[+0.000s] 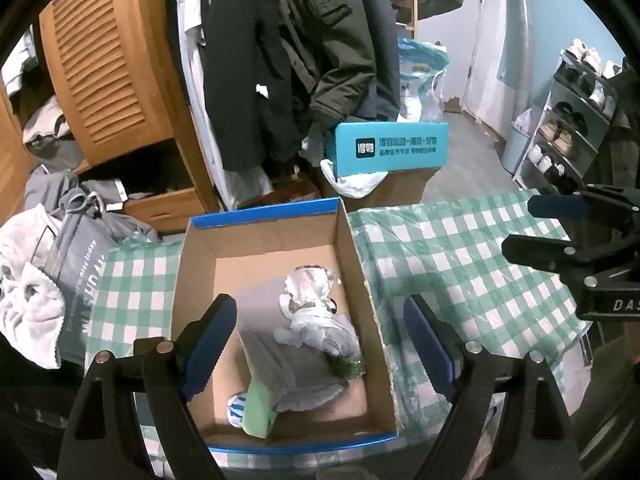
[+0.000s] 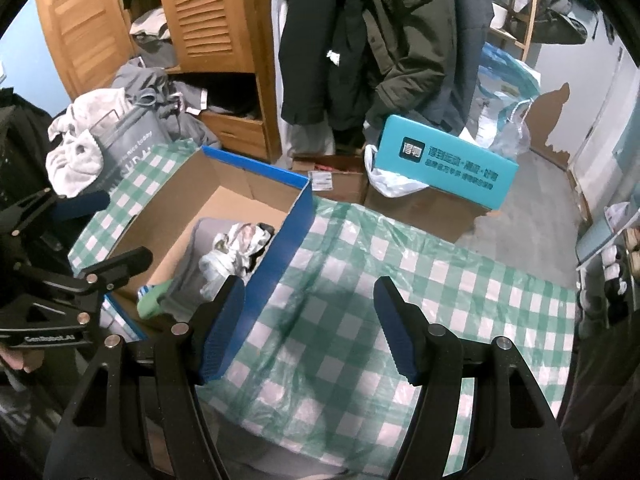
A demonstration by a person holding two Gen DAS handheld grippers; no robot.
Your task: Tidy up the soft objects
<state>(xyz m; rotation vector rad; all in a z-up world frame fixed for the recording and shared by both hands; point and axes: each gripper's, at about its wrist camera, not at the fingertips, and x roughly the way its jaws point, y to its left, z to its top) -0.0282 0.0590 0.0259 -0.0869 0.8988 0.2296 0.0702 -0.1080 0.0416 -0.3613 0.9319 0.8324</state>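
Observation:
An open cardboard box [image 1: 264, 236] with blue edges stands on a green-and-white checked tablecloth [image 1: 460, 248]. Inside lie a folded grey cloth [image 1: 276, 344], a crumpled white patterned cloth [image 1: 308, 292], a light green piece [image 1: 260, 408] and a blue-striped item [image 1: 236, 406]. My left gripper [image 1: 320, 340] hovers above the box, open, nothing between its fingers. My right gripper [image 2: 310, 328] is open over the bare tablecloth [image 2: 360, 280], to the right of the box [image 2: 224, 200]. The box's contents [image 2: 236, 248] show there too. Each gripper appears in the other view: the right [image 1: 556, 228], the left [image 2: 100, 232].
Dark coats [image 1: 288, 60] hang behind the table beside a louvred wooden wardrobe [image 1: 104, 60]. A teal box [image 1: 388, 148] rests on cartons on the floor. Grey clothes and a white towel [image 1: 28, 300] pile up at the left. A shoe rack [image 1: 572, 120] stands at the right.

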